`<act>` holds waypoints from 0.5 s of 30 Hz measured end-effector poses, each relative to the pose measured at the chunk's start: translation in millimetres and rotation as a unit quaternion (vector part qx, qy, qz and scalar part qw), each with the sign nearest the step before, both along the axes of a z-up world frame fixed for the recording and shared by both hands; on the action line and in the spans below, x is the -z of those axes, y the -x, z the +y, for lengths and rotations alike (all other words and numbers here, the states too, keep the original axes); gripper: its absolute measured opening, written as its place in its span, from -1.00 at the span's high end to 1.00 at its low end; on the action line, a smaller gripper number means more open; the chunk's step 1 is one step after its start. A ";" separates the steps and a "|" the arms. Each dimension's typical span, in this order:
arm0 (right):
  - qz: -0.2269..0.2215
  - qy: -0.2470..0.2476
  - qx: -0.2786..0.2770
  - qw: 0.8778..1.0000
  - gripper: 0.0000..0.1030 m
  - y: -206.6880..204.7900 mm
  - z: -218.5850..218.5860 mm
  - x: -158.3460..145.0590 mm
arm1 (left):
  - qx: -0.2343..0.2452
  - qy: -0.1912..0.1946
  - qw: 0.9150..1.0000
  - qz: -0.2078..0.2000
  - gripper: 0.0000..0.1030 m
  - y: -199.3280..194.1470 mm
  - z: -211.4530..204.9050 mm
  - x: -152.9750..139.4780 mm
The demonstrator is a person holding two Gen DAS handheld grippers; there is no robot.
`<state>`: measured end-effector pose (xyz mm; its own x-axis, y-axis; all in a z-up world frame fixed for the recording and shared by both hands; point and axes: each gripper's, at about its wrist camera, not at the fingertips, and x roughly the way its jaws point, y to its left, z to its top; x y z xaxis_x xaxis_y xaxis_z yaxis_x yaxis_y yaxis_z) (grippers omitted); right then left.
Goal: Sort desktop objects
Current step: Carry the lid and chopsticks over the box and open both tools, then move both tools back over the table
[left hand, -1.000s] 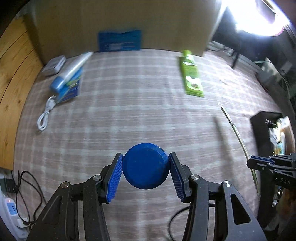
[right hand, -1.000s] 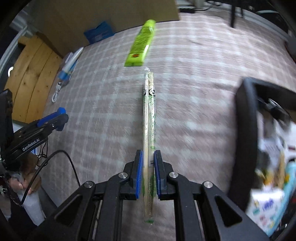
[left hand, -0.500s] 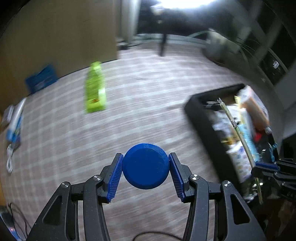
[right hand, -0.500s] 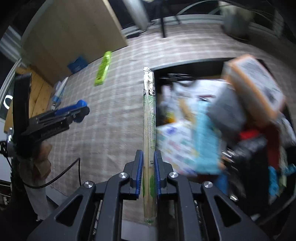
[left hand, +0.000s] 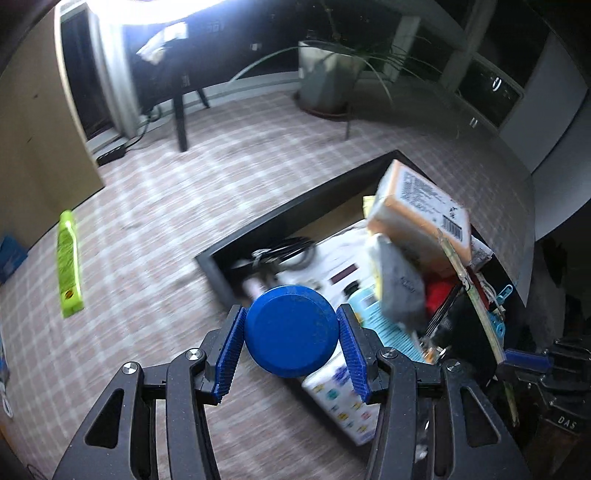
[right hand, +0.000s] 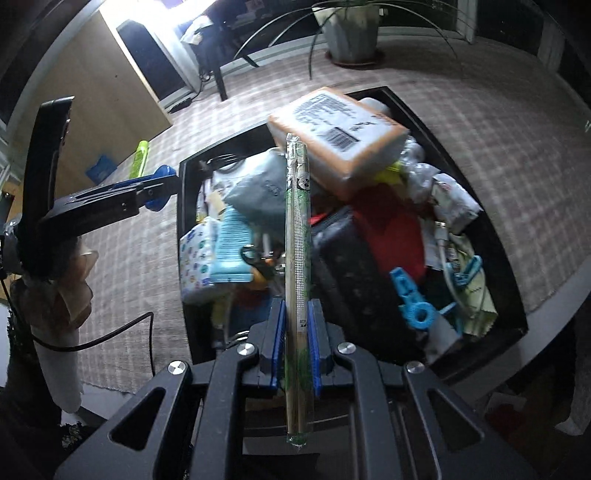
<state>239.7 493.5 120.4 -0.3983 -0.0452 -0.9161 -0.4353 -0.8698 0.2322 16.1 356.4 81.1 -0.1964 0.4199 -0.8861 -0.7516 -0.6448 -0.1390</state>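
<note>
My left gripper is shut on a round blue lid and holds it above the near left edge of a black storage box. My right gripper is shut on a long wrapped pair of chopsticks and holds it over the same black box, which is crammed with several items. The left gripper also shows in the right wrist view, beside the box's left wall. The chopsticks also show in the left wrist view.
An orange packet tops the pile in the box, with a blue clip and a tissue pack. A green packet lies on the checked cloth to the left. A potted plant stands beyond.
Both grippers have swung right from the open cloth to over the black box, each still holding its object.
</note>
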 end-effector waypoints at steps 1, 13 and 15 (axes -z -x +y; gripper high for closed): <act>-0.001 -0.004 0.000 1.000 0.76 0.1 1.3 0.4 | 0.002 0.000 1.000 0.000 0.07 -0.6 4.2 -0.2; 0.009 -0.025 0.019 0.999 0.37 5.4 11.4 -9.6 | -0.007 0.006 1.000 0.000 -0.23 2.4 9.9 -6.8; 0.012 -0.015 0.019 1.000 0.37 7.1 11.2 -9.6 | -0.013 0.007 1.000 -0.001 -0.23 5.3 1.8 -5.9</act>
<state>232.6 504.6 130.0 -0.4209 -0.0015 -0.9071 -0.4636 -0.8592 0.2165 10.8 358.2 87.1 -0.2047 0.4016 -0.8926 -0.7336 -0.6667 -0.1317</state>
